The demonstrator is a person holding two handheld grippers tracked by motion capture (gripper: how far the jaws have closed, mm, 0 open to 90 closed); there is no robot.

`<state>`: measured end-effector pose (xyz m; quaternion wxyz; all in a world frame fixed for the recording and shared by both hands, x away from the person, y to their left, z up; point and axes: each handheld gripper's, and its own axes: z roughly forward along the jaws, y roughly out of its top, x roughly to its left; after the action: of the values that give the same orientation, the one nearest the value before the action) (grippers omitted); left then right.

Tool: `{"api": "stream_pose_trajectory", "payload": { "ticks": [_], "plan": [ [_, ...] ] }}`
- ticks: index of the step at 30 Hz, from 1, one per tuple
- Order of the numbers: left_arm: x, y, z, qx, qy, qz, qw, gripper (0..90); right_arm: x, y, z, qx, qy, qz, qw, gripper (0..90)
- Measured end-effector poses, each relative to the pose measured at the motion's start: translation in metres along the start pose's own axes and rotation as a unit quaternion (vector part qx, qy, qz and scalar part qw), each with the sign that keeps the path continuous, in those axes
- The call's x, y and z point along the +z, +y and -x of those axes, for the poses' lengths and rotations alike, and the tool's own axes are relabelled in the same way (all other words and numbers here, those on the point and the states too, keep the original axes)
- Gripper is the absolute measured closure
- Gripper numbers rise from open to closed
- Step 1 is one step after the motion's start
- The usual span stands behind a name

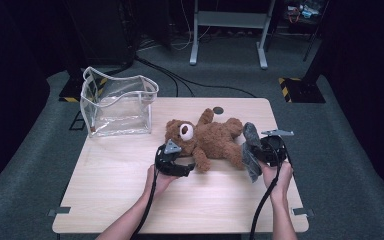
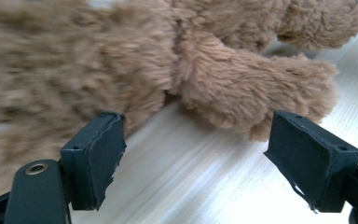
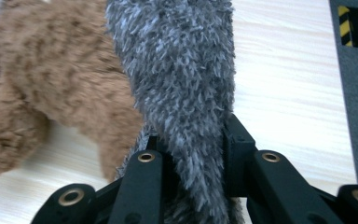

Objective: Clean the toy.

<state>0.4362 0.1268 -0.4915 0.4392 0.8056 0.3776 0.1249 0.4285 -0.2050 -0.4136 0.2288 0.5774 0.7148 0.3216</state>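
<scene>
Both tongs are seen from the high view on the table (image 1: 130,195): left tongs (image 1: 184,159) beside the brown bear (image 1: 207,137), right tongs (image 1: 254,152) grasping a grey cloth (image 1: 250,150). From the left gripper view, jaws are spread, the bear's fuzzy arm (image 2: 256,88) just ahead. From the right gripper view, shaggy cloth (image 3: 182,79) is pinched.

I work in what looks like a lab or recording studio, not a home. My light wooden table (image 1: 130,200) stands alone on grey carpet (image 1: 340,165), with dark curtains or walls all around. Black cables (image 1: 180,77) run across the floor behind it. A grey metal frame (image 1: 228,30) of another desk stands at the back, and yellow-and-black hazard tape (image 1: 292,82) marks the feet of dark stands at both sides. Small brackets (image 1: 59,211) sit at the table's near corners.
</scene>
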Motion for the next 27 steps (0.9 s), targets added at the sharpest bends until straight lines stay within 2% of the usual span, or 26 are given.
{"api": "stream_pose_trajectory", "payload": {
  "ticks": [2, 10, 11, 16, 19, 20, 21, 25, 27],
  "plan": [
    [0.003, -0.001, 0.005, 0.002, 0.0, -0.001, 1.0, 18.5, 0.001, -0.002, 0.005, 0.01, -0.003, 0.0, 0.9999, 73.0],
    [0.015, -0.002, 0.031, 0.009, 0.006, -0.005, 0.9999, 18.0, 0.004, -0.009, 0.019, 0.023, -0.015, -0.007, 0.9996, 73.0],
    [0.015, -0.001, 0.033, 0.017, 0.011, -0.008, 0.9998, 17.9, 0.005, -0.01, 0.021, 0.026, -0.015, -0.008, 0.9995, 73.0],
    [0.021, 0.005, 0.046, 0.02, 0.028, 0.0, 0.9994, 17.7, 0.013, -0.015, 0.026, 0.038, -0.017, -0.02, 0.9989, 73.1],
    [0.024, 0.007, 0.048, 0.02, 0.039, -0.001, 0.999, 17.9, 0.019, -0.017, 0.029, 0.045, -0.016, -0.028, 0.9985, 73.0],
    [0.028, 0.01, 0.048, 0.019, 0.052, -0.003, 0.9985, 18.1, 0.02, -0.018, 0.029, 0.049, -0.016, -0.03, 0.9982, 73.0],
    [0.03, 0.011, 0.048, 0.013, 0.056, -0.003, 0.9984, 18.6, 0.022, -0.018, 0.03, 0.044, -0.015, -0.029, 0.9985, 73.0],
    [0.034, 0.012, 0.047, 0.01, 0.071, -0.006, 0.9974, 25.8, 0.028, -0.018, 0.027, 0.046, -0.013, -0.037, 0.9982, 73.0],
    [0.035, 0.011, 0.046, 0.01, 0.073, -0.007, 0.9972, 33.6, 0.031, -0.017, 0.025, 0.044, -0.012, -0.039, 0.9982, 72.9]
  ]
}}
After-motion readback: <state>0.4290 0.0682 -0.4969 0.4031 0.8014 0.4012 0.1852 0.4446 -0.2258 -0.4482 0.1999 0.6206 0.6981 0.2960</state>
